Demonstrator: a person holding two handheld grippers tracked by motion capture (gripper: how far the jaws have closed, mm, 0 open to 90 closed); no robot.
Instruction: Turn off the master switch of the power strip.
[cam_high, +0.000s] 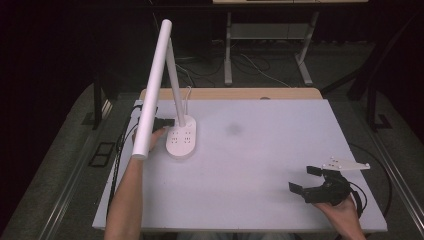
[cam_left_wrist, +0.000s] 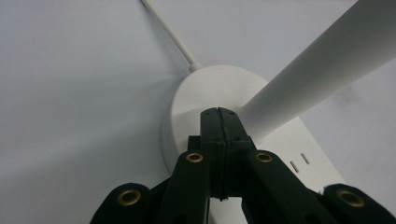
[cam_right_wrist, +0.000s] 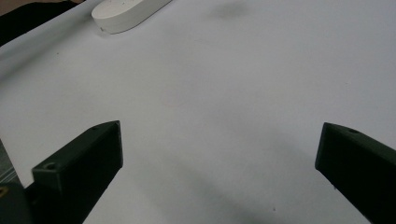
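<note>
White desk lamp at table's left-rear, oval base long axis running front to back, stem leaning rearward, long tube head reaching toward the near-left. Left gripper pressed fully together, tips over the base beside the stem, clasping nothing. Right gripper spread wide, empty, near front-right.

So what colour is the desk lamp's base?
White, same as its stem. The lamp base shows best in the high view.
</note>
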